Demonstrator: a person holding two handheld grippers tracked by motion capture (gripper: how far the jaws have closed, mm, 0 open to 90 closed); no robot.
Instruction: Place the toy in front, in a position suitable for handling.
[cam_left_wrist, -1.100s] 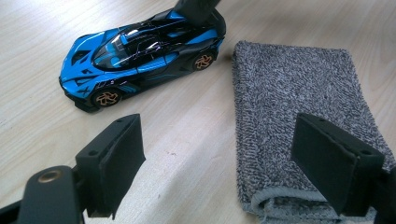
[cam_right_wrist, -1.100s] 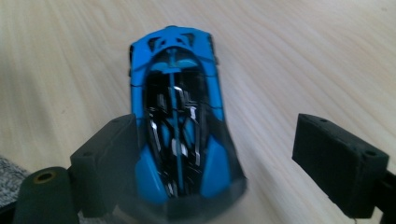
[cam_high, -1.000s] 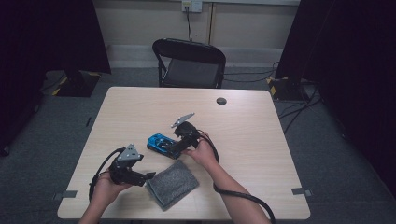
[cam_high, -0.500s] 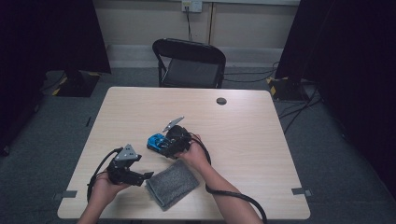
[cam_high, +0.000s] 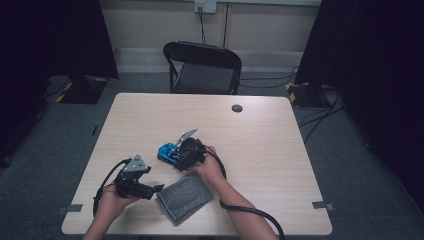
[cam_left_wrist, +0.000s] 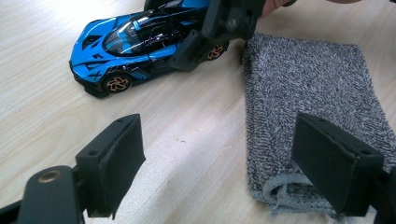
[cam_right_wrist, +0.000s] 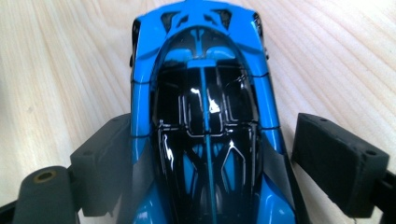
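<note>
A blue and black toy sports car (cam_high: 166, 151) (cam_left_wrist: 135, 42) (cam_right_wrist: 205, 116) stands on the wooden table left of centre. My right gripper (cam_high: 178, 156) (cam_right_wrist: 229, 172) is open and straddles the car's rear half. Its left pad lies against the car's side and its right pad stands a little off. A folded grey cloth (cam_high: 184, 197) (cam_left_wrist: 308, 93) lies flat near the front edge. My left gripper (cam_high: 157, 188) (cam_left_wrist: 217, 163) is open just left of the cloth. Its right pad hangs over the cloth's near corner and nothing is between its jaws.
A black folding chair (cam_high: 202, 67) stands behind the table. A small black round cap (cam_high: 237, 108) sits in the tabletop near the far edge. The table's right half (cam_high: 280, 150) is bare wood. Cables trail from both grippers over the front edge.
My right gripper has moved left and down, from beside the car to over its rear, jaws now on either side. The left gripper has barely moved.
</note>
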